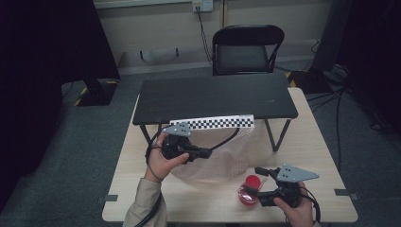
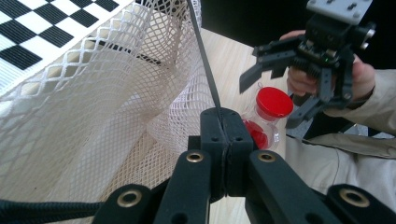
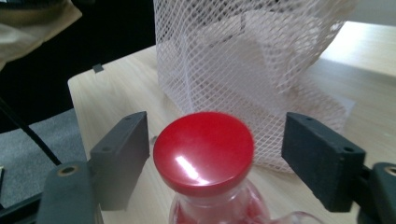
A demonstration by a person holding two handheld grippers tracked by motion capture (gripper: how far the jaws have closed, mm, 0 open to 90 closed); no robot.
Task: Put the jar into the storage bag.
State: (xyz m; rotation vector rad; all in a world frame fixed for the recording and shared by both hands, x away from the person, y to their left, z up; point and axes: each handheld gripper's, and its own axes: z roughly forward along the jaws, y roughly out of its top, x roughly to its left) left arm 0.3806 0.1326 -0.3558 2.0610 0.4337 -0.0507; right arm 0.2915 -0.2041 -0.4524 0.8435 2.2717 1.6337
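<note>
1. A white mesh net bag [image 1: 222, 153] with a black-and-white checkered band hangs off the edge of the low black table [image 1: 215, 97], down onto the pale wooden table [image 1: 312, 142].
2. The left gripper [image 1: 206, 153] has its jaws clenched on a thin black drawstring [image 2: 204, 60] of the bag.
3. A clear plastic jar with a red round lid [image 1: 250, 188] stands on the wooden table just beside the net.
4. The right gripper [image 1: 253, 182] is spread wide, one jaw on either side of the red lid, not touching it.
</note>
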